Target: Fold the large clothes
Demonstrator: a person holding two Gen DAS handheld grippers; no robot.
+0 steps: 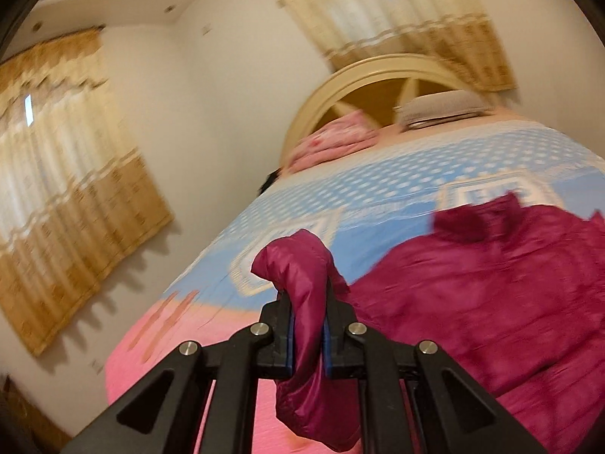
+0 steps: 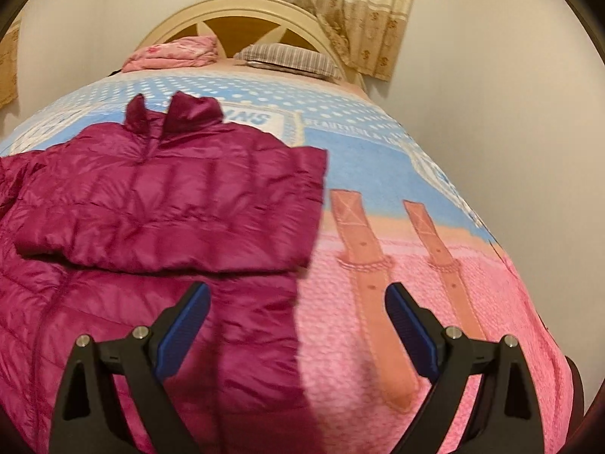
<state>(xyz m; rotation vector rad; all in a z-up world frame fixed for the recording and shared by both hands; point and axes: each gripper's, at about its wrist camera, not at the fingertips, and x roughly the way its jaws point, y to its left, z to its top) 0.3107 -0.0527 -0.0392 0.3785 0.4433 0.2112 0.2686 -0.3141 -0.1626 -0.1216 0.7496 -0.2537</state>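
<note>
Holding sleeve [image 1: 302, 302] of jacket [image 2: 166, 204]: left gripper [image 1: 308, 325] clamped on it, lower centre of left view, cloth bunched above and below fingers.
Jacket: on bed [image 2: 435, 265], left half of right view; one side already folded across chest.
Right gripper [image 2: 298, 317]: jaws wide apart, nothing held, above jacket hem edge.
Risks, as we judge: slick shell slipping from our pinch; one-point pull dragging jacket, undoing fold; puffy fill springing back.

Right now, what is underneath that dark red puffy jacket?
The jacket lies on a bed cover printed blue and pink. The cover shows all around it, but the part directly beneath is hidden by the jacket, which has one sleeve folded across the body.
</note>
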